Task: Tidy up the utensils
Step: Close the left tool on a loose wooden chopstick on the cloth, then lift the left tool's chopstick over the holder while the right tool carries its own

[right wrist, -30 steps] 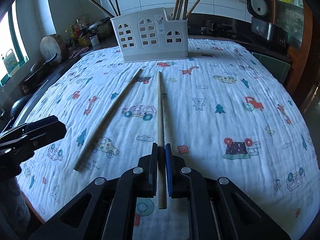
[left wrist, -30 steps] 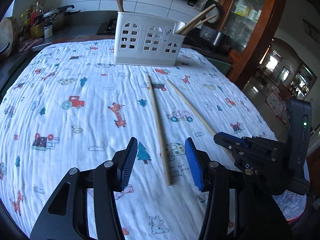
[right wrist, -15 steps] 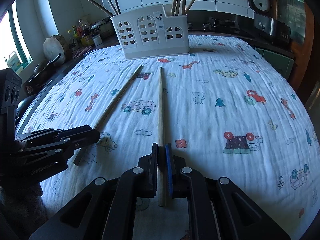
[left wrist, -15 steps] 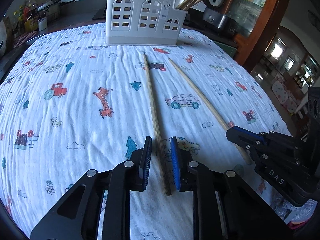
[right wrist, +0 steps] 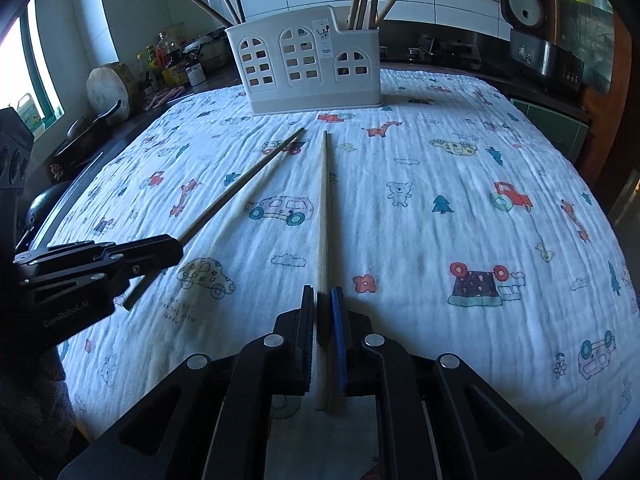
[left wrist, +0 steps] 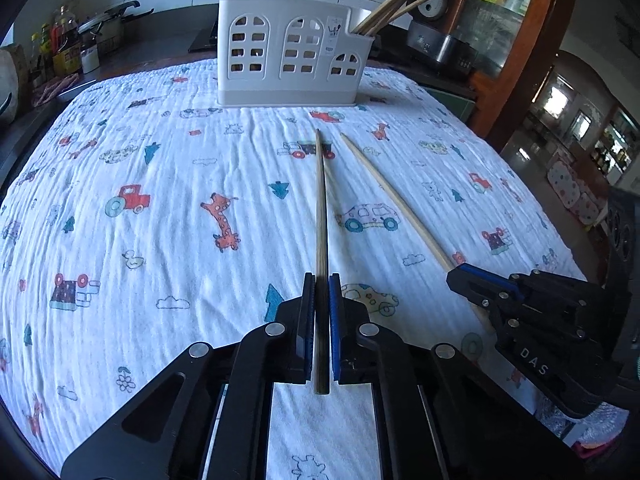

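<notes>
1. Kitchen table under a cartoon-print cloth (left wrist: 168, 184).
2. My left gripper (left wrist: 321, 280) has just closed on the darker chopstick (left wrist: 320, 208); my right gripper (right wrist: 323, 294) clamps the pale chopstick (right wrist: 323, 208).
3. Both sticks point toward the white utensil holder (left wrist: 292, 52), which stands well apart.
4. Only the right view shows the window (right wrist: 36, 80); only the left shows the wooden cabinet (left wrist: 516, 52).

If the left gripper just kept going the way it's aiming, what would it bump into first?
Most likely the printed tablecloth: the left gripper, shut on a dark chopstick, aims downward at the cloth. If it skimmed above the cloth instead, the white utensil holder comes next, though depth is hard to judge.
</notes>
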Motion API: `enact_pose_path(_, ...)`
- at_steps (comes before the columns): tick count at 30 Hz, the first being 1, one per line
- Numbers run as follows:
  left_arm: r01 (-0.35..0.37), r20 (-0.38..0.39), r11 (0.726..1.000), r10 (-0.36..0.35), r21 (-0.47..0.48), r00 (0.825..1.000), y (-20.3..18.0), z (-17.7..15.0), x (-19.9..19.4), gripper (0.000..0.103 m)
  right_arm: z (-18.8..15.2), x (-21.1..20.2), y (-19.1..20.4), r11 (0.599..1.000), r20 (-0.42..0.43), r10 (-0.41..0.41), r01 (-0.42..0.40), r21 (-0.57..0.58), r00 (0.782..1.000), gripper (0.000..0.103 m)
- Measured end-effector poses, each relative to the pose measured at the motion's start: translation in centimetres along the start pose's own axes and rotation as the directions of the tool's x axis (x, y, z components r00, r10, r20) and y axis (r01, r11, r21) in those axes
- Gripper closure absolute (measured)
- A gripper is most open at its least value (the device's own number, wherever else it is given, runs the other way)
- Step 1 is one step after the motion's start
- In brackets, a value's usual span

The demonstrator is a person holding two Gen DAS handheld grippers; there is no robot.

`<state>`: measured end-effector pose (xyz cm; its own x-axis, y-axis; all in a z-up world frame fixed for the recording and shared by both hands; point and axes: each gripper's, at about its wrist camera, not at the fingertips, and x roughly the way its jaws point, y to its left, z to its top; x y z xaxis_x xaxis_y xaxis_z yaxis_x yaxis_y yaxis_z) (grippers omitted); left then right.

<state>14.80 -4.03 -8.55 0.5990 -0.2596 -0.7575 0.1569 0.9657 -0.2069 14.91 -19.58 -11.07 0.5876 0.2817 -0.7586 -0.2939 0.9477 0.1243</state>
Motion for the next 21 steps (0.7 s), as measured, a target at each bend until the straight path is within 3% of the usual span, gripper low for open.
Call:
enact_pose_path(7, 0.007, 0.089, 1.0, -0.008, 0.013, 0.996, 0.5, 2.0, -3.6, 0.098, 1.4, -2.3, 0.0, 1.0, 0.069, -0.009, 0.01, -0.014, 0.998, 0.096)
enact_pose_path(15, 0.007, 0.18, 0.999, -0.013, 0.035, 0.984, 0.9, 5.4, -6.5, 0.098, 5.9, -6.0, 0.2, 0.998, 0.19, 0.0, 0.012, -0.064, 0.982, 0.096)
enact_pose_path(21, 0.004, 0.224, 0.999, -0.016, 0.054, 0.974, 1.1, 7.9, -7.4, 0.098, 9.1, -6.6, 0.5, 0.995, 0.237, 0.015, 0.008, -0.099, 0.971, 0.096)
